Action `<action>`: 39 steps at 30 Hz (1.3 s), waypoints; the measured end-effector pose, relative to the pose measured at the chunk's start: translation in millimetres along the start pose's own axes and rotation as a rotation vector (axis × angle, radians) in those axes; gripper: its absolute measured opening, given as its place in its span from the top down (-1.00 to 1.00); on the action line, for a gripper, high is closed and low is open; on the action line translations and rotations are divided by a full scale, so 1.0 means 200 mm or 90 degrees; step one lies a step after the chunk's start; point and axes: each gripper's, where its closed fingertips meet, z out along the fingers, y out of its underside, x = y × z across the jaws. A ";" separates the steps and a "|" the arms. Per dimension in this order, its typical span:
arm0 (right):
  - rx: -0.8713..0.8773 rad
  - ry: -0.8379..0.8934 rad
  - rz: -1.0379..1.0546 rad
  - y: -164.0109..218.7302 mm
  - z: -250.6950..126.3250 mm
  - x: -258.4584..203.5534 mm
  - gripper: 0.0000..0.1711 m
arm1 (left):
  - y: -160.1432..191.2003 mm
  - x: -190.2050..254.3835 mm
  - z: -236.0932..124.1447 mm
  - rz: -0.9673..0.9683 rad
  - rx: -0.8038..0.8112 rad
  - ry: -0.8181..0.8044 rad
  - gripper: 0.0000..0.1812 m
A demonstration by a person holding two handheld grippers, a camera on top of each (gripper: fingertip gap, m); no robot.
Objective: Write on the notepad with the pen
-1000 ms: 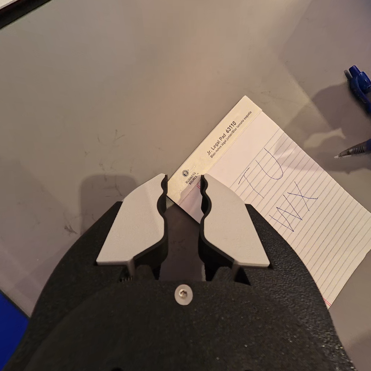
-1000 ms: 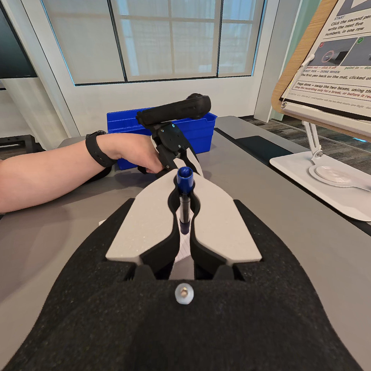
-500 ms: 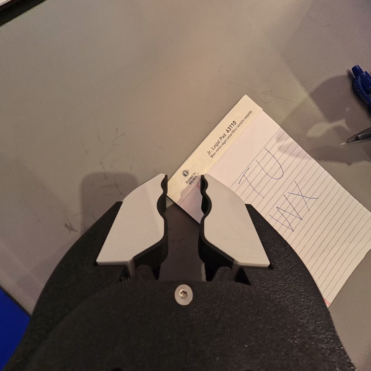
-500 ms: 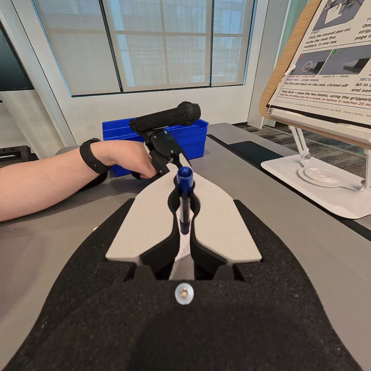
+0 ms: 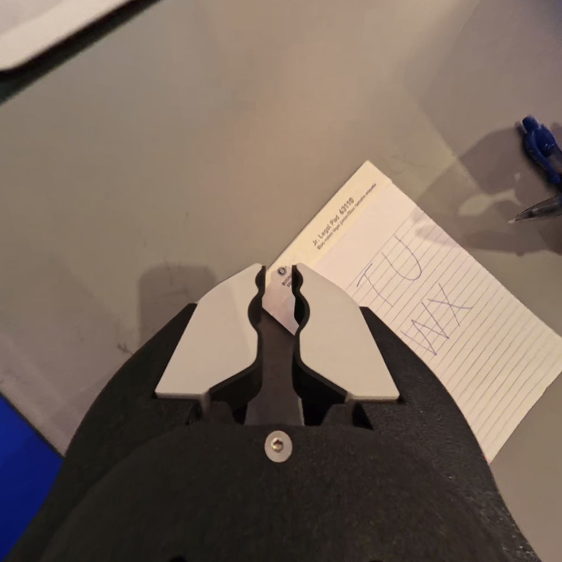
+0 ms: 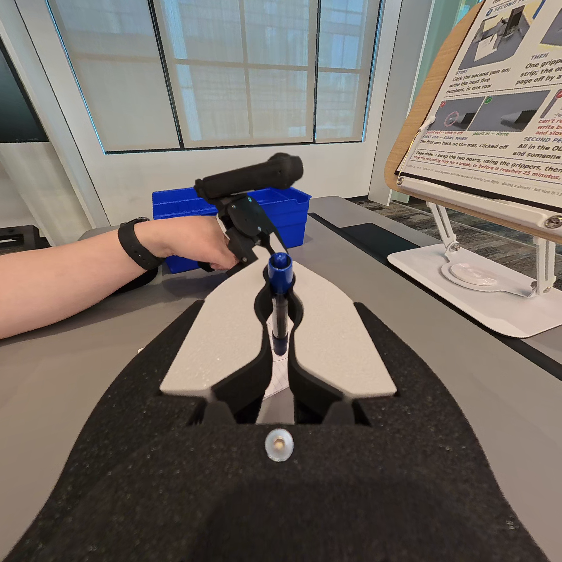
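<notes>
A white lined notepad [image 5: 441, 319] with blue handwriting lies on the grey table. My left gripper [image 5: 278, 267] is over its top-left corner, and the binding strip shows through the narrow gap between the jaws. My right gripper [image 6: 279, 270] is shut on a blue pen [image 6: 278, 316], held upright with its button end up. In the left wrist view the pen's tip [image 5: 535, 213] hangs over the table just right of the pad. The left gripper [image 6: 243, 213], held by a hand, also shows in the right wrist view, just beyond my right fingers.
A second blue pen [image 5: 541, 146] lies on the table right of the pad. A blue bin [image 6: 292, 213] stands behind the left gripper. A white document stand [image 6: 486, 289] holding an instruction sheet stands at the right. A person's forearm [image 6: 60, 289] lies across the left. Tip to tip, the grippers are about 20 cm apart.
My left gripper has moved forward onto the pad's corner and its jaws have narrowed. My right gripper still holds the pen, with its tip staying right of the pad.
</notes>
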 end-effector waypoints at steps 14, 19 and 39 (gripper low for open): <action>0.024 0.018 -0.007 -0.05 -0.04 0.04 0.95 | -0.07 0.05 -0.25 -0.080 0.082 0.028 0.60; 0.025 0.022 -0.010 -0.06 -0.04 0.06 0.95 | 0.01 0.13 -0.31 -0.084 0.087 0.019 0.60; -0.010 -0.099 -0.029 -0.09 -0.01 -0.14 0.95 | 0.11 0.49 -0.57 -0.020 0.261 0.011 0.68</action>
